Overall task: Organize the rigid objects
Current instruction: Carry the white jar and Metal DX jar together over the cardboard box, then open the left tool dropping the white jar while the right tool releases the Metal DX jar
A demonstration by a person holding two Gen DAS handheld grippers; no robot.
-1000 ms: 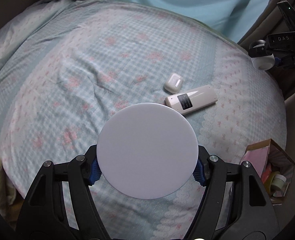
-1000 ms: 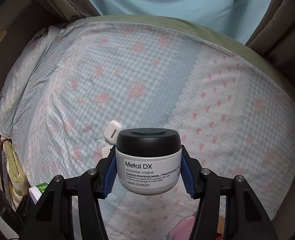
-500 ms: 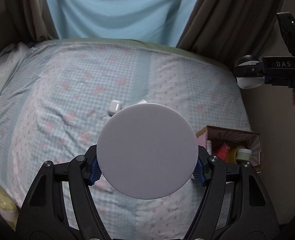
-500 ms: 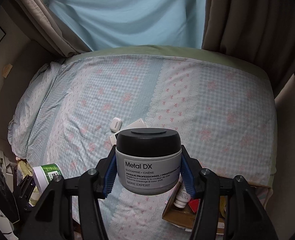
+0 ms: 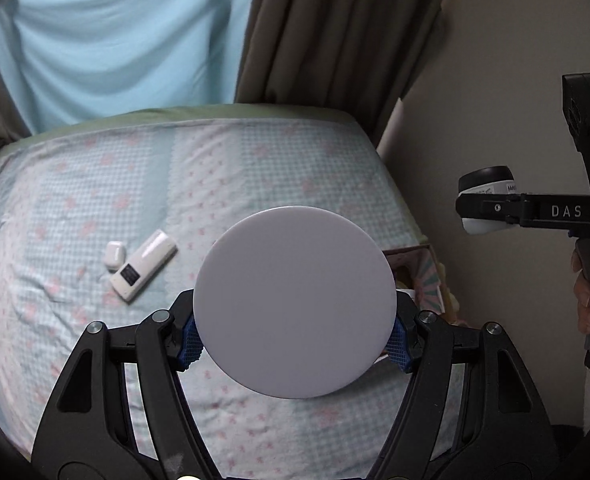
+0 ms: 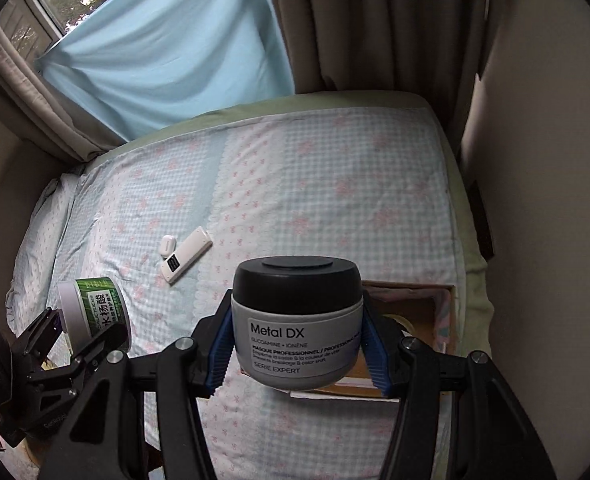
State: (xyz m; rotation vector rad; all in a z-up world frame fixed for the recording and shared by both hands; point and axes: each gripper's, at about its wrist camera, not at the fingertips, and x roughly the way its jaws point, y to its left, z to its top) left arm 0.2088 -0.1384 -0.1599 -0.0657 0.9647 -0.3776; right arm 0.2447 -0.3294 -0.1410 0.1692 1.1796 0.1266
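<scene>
My left gripper (image 5: 295, 340) is shut on a green-labelled tub, whose white round lid (image 5: 294, 302) fills the left wrist view; its green side shows in the right wrist view (image 6: 95, 312). My right gripper (image 6: 297, 354) is shut on a grey "Metal DX" jar with a black lid (image 6: 297, 320), also seen from the side in the left wrist view (image 5: 485, 204). Both are held above the bed. A white remote (image 6: 186, 255) and a white earbud case (image 6: 168, 245) lie side by side on the bedsheet.
An open cardboard box (image 6: 427, 308) sits at the bed's right front edge, partly hidden behind the jar, and behind the lid in the left wrist view (image 5: 423, 268). The checked bedsheet (image 6: 335, 184) spreads beyond. Curtains (image 6: 367, 20) hang behind; a wall (image 6: 535, 160) stands to the right.
Both grippers have risen and pulled back from the bed, swinging right. The remote and earbud case now appear smaller and to the left; the box has come under the held items.
</scene>
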